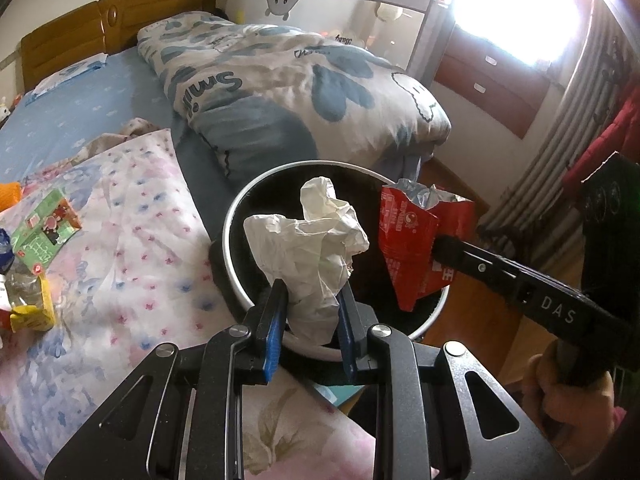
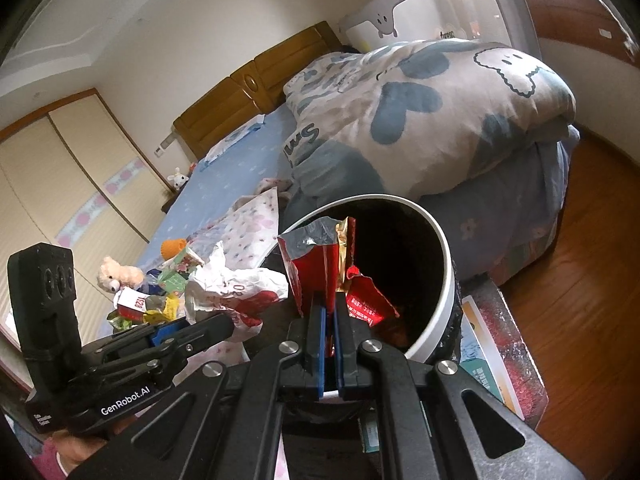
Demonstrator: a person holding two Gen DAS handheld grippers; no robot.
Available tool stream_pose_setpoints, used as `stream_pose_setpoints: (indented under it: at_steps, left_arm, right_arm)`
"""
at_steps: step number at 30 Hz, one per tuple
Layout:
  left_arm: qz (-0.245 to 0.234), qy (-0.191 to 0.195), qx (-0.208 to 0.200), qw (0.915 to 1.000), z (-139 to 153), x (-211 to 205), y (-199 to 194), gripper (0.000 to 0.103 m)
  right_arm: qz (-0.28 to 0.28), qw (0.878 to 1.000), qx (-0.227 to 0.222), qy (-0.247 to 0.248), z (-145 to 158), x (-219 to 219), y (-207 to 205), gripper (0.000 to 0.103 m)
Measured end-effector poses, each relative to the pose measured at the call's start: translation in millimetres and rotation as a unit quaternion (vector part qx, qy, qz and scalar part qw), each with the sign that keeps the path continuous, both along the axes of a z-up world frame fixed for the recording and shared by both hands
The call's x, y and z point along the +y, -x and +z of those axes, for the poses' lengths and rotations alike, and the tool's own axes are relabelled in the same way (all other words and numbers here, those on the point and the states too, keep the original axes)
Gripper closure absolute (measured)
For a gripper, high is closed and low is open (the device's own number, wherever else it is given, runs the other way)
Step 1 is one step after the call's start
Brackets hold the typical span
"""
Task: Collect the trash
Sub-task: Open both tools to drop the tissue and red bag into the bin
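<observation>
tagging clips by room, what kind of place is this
A bedroom, most likely: a bed with a wooden headboard, a folded patterned duvet on it, and a sliding-door wardrobe along the wall.

A bedroom is shown. A bed [image 1: 92, 120] with a blue sheet is backed by a wooden headboard [image 2: 256, 80], and a folded cloud-printed duvet [image 1: 288, 80] is laid across it. Sliding wardrobe doors [image 2: 52, 184] are set along the wall. Strong daylight is admitted through a curtained window [image 1: 532, 12]. The floor [image 2: 580, 280] is laid in reddish wood.
</observation>
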State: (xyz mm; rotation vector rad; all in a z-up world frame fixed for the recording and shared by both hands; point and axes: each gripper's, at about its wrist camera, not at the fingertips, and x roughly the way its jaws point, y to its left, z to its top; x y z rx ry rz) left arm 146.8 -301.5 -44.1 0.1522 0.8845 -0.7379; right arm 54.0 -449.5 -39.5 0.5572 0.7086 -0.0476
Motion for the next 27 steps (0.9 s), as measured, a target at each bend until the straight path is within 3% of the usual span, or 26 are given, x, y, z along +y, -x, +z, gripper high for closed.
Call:
stream_pose_setpoints:
  at_steps: [5,8,10,13,18,23,27]
  left_arm:
    - [0.0,-0.007,0.004,1.0,-5,-4,-4,0.078]
    - [0.001,-0.011,0.009,0.9999,-8,-4,-7,0.066]
    - [0.006,-0.013,0.007,0.9999,-9,-3,-6,0.049]
    - [0.009,-0.011,0.001,0.9999,-10,4,-3,0.048]
    - [0.031,-0.005,0.005,0.9995,-14,29,1,0.048]
    - [0.066,0.007,0.02,0.9976,-20,64,5,0.048]
    - [0.093,0.014,0.024,0.9953,-23,91,9,0.048]
  right_arm:
    - [-0.003,1.0,0.01,0.001,-6,-4,-5,0.095]
    - [-0.004,1.0,0.014,0.003,-8,-6,-9,0.094]
    - [-0.005,1.0,0.019,0.002,-10,-8,-11,0.089]
    - [-0.012,1.0,0.019,0.001,-11,-9,-10,0.062]
    - [-0.015,1.0,0.015,0.004,-9,-4,-6,0.057]
    - [-0.004,1.0,-0.005,0.017,1,16,-2,0.029]
    - [0.012,1.0,-0.016,0.022,7,35,-4,0.025]
